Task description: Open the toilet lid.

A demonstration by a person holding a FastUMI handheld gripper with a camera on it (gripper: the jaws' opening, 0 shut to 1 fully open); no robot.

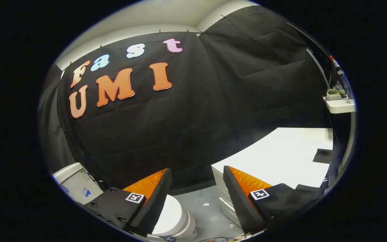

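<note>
A white toilet stands low on the grey floor, below and just behind my left finger. Its closed lid point(171, 216) shows as a rounded white shape partly hidden by that finger. The white cistern point(74, 183) sits further left against the black cloth wall. My gripper point(197, 174) hangs above the toilet, open, with a wide gap and nothing between the fingers. Neither finger touches the lid.
A white table point(281, 151) with drawers below stands to the right of the toilet, just beyond my right finger; a dark flat object point(323, 155) lies on it. A small white shelf point(339, 104) with tools hangs at the far right. Grey floor point(207, 208) lies between toilet and table.
</note>
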